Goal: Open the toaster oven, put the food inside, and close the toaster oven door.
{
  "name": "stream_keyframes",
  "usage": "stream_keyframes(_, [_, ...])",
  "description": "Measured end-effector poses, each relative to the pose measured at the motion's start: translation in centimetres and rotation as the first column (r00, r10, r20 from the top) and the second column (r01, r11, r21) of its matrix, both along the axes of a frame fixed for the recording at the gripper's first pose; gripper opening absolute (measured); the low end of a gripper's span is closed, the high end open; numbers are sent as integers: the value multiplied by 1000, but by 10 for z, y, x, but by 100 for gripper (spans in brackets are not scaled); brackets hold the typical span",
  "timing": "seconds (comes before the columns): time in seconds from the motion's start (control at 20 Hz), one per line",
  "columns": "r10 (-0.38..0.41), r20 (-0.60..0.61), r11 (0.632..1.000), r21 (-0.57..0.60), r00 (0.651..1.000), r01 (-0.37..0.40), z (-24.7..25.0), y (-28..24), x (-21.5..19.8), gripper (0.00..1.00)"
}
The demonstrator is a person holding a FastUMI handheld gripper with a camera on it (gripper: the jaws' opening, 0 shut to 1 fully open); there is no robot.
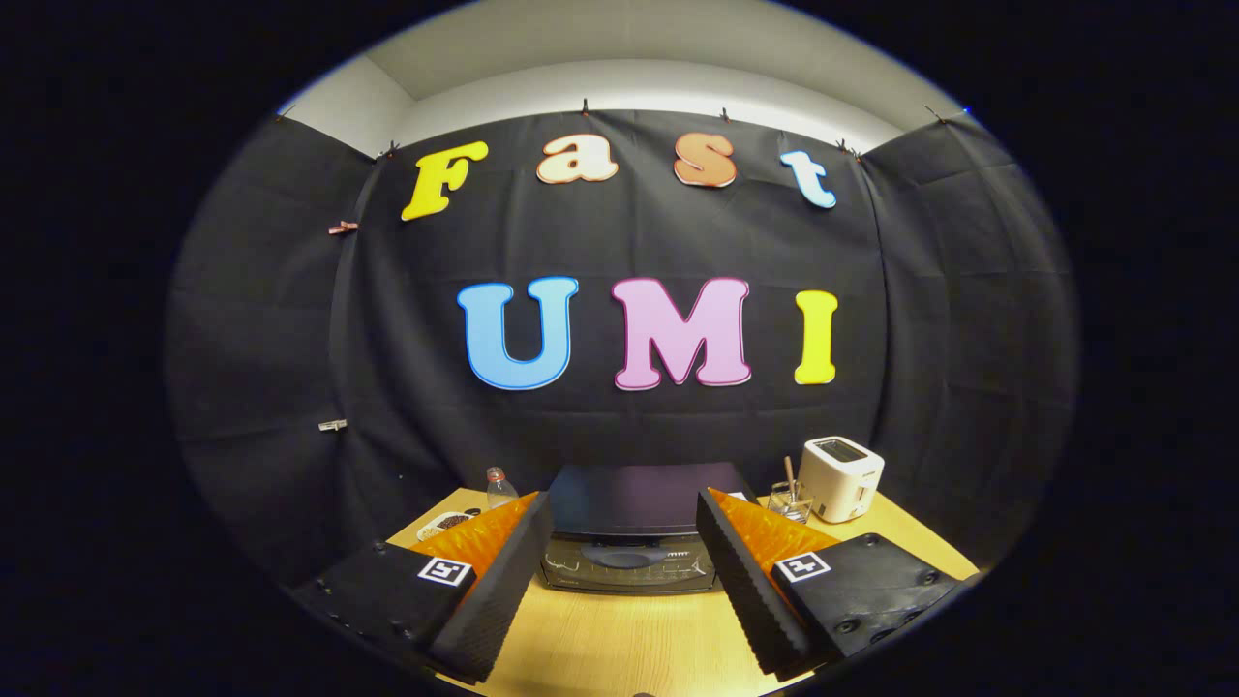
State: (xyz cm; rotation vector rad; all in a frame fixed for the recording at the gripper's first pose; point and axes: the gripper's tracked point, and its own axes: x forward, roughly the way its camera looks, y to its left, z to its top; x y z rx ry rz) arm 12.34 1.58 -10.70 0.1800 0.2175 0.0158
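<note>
Hand-held gripper [624,571] released, fingers spread wide, nothing held. Toaster oven [634,528] on the wooden surface [619,644], just ahead between the fingers, door shut and facing the gripper, long axis crosswise. Probably rigid, heavy, stable; best taken at the door handle [624,556].

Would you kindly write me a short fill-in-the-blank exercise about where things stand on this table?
1. The gripper has its fingers ____, with nothing between them.
2. The toaster oven sits ahead of the fingers with its door ____.
3. The white toaster stands on the wooden ____ beside the glass.
4. The small bottle stands on the oven's other side, near a ____ of dark bits.

Missing words: open; closed; table; dish
</note>
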Motion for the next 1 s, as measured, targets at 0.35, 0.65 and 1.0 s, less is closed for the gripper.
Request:
stream_keyframes(0.35, [39,-156,999,4,987,-39,-95,17,75,98])
stream_keyframes(0.65, [60,-290,998,22,955,-56,-165,30,100,98])
stream_keyframes(1.0, [19,-301,1000,8,953,-18,-188,29,120,98])
